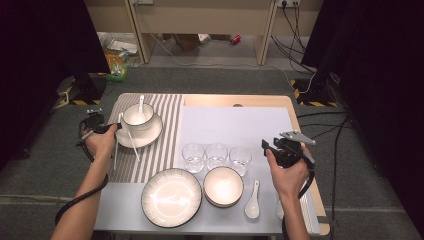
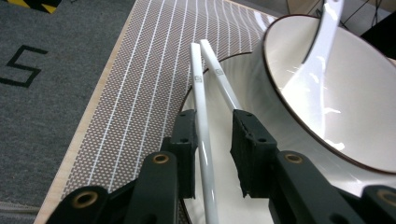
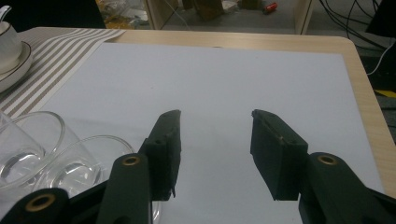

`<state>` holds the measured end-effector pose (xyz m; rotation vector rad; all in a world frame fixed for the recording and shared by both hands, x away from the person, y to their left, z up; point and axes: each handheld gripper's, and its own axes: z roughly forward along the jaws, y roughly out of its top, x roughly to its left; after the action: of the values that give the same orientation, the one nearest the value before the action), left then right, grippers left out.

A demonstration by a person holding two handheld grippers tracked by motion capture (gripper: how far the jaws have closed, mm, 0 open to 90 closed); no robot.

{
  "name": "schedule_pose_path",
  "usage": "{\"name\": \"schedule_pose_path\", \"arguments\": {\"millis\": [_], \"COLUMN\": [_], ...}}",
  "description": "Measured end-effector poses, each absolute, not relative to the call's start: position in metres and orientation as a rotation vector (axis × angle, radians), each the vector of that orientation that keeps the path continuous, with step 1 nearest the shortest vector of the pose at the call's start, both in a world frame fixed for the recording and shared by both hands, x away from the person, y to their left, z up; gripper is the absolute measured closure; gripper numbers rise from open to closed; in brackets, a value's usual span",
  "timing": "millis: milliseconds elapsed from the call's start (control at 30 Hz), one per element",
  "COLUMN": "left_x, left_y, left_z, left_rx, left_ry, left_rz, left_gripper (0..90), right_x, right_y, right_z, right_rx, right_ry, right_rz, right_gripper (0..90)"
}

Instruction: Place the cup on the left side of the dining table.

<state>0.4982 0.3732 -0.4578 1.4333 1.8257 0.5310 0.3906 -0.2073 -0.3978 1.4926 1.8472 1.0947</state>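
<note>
My left gripper (image 1: 111, 128) (image 2: 215, 126) hovers at the left rim of a white saucer (image 1: 150, 137) (image 2: 224, 191) on the striped mat (image 1: 167, 125) (image 2: 149, 84). Its jaws stand apart around two white chopsticks (image 2: 201, 100) (image 1: 129, 136); one runs along the left jaw, and a gap shows beside the right jaw. On the saucer sits a white bowl (image 1: 137, 115) (image 2: 355, 107) with a white spoon (image 1: 141, 104) (image 2: 317, 56) in it. My right gripper (image 1: 267, 146) (image 3: 215, 116) is held open over the white mat (image 3: 224, 79) at the table's right, with nothing between its jaws.
Three clear glasses (image 1: 216, 154) (image 3: 88, 158) stand in a row mid-table. Nearer the front edge are a large dark-rimmed plate (image 1: 171, 196), a stacked bowl (image 1: 223, 186) and a second white spoon (image 1: 252, 200). The table's wooden edge (image 1: 295, 115) runs along the right.
</note>
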Motion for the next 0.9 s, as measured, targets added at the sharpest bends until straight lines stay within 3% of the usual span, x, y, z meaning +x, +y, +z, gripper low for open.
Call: {"name": "schedule_pose_path", "arguments": {"millis": [900], "left_x": [0.424], "left_y": [0.381], "left_z": [-0.456], "left_rx": [1.612], "left_ry": [1.727], "left_rz": [0.551], "left_gripper": [73.2], "right_x": [0.389], "right_y": [-0.209], "right_z": [-0.396], "right_rx": [1.488], "right_ry": [1.847], "right_rz": [1.097], "right_gripper": [53.4]}}
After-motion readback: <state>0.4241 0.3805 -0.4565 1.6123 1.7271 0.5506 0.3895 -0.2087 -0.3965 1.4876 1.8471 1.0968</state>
